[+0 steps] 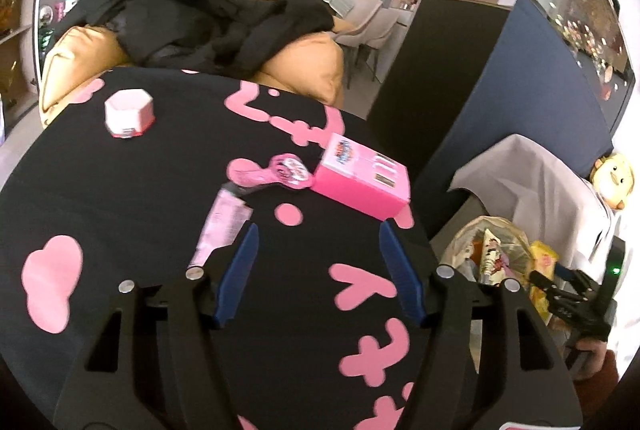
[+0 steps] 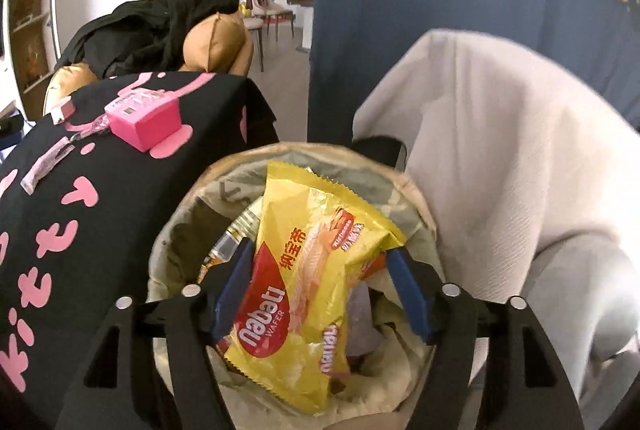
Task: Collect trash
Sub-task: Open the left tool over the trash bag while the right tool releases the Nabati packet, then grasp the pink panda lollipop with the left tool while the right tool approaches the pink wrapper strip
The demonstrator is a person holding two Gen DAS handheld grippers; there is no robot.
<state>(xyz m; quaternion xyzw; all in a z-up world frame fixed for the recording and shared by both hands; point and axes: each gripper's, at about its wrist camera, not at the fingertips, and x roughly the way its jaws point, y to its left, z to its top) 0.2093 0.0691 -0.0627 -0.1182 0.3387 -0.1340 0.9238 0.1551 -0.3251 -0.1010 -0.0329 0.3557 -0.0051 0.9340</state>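
Our right gripper [image 2: 320, 286] stands spread over the trash bin [image 2: 188, 198], yellow wafer wrapper [image 2: 312, 270] loose between its fingers; our left gripper [image 1: 318, 274], spread and empty, faces the pink sachet [image 1: 222, 226] near the table's edge.

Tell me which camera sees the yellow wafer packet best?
The right wrist view. There the yellow wafer packet fills the middle, lying over the trash bin between the right gripper's open fingers, its print readable. The left wrist view shows only a small yellow sliver at the far right edge.
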